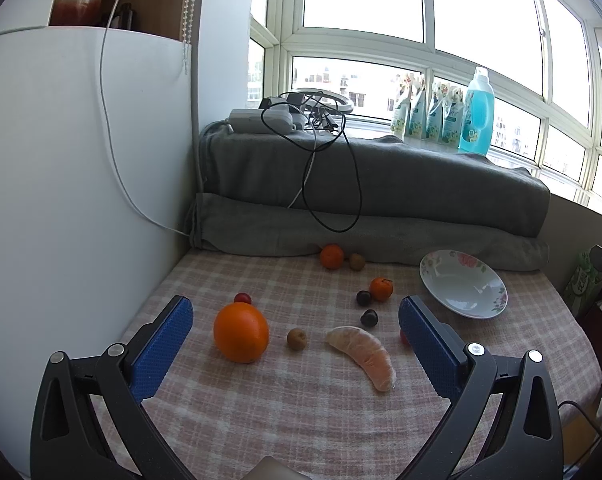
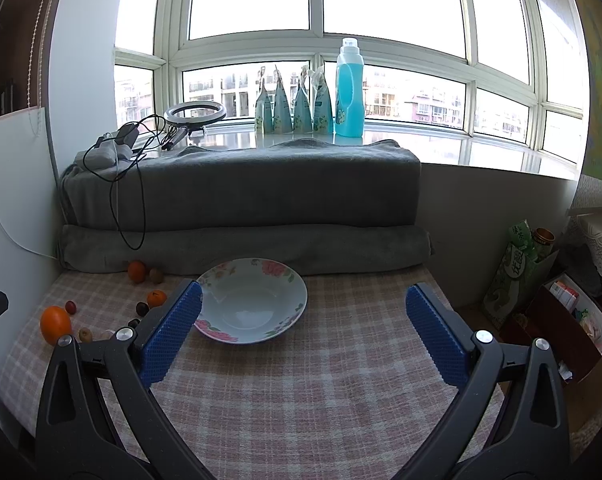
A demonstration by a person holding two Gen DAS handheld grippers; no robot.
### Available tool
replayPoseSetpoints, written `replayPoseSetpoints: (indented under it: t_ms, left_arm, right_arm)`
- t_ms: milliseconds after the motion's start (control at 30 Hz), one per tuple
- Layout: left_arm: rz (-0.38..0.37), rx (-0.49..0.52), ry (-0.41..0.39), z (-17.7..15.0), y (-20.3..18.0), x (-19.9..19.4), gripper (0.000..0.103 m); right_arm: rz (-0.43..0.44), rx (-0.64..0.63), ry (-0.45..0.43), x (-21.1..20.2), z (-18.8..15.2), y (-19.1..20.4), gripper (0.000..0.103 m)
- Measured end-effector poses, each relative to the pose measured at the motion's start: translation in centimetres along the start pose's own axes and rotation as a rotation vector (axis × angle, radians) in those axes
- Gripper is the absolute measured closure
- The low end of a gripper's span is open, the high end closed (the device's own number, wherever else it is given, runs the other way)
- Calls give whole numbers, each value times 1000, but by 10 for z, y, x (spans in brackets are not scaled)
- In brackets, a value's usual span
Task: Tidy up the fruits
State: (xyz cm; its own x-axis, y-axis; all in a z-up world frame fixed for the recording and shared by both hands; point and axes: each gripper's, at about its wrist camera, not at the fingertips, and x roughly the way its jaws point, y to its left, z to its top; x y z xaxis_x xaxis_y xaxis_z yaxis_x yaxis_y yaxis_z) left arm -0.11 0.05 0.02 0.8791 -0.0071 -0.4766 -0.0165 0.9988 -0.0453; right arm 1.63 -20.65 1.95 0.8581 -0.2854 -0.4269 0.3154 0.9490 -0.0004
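Fruits lie on a checked cloth in the left wrist view: a large orange (image 1: 241, 332), a peeled citrus segment (image 1: 363, 351), two small tangerines (image 1: 332, 256) (image 1: 381, 289), two brown kiwi-like fruits (image 1: 296, 339) (image 1: 357, 261), dark plums (image 1: 369, 317) and a red cherry (image 1: 243, 298). A floral plate (image 1: 463, 283) stands empty at the right; it also shows in the right wrist view (image 2: 253, 300). My left gripper (image 1: 297, 344) is open above the near fruits. My right gripper (image 2: 303, 332) is open in front of the plate.
A rolled grey blanket (image 1: 373, 184) with cables (image 1: 325, 168) borders the far edge. A white panel (image 1: 81, 180) walls the left side. Blue detergent bottle (image 2: 349, 88) and pouches stand on the windowsill. Boxes and cartons (image 2: 521, 272) stand off the right edge.
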Motion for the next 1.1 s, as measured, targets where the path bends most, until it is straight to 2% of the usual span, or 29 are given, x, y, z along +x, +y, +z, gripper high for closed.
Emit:
replayPoseSetpoints:
  t_ms: [733, 1100]
  left_arm:
    - [-1, -8, 16, -4, 5, 10, 1]
    - [37, -33, 46, -12, 27, 21, 1]
  right_arm:
    - [3, -9, 20, 5, -5, 9, 0]
    - [79, -52, 40, 28, -3, 26, 0]
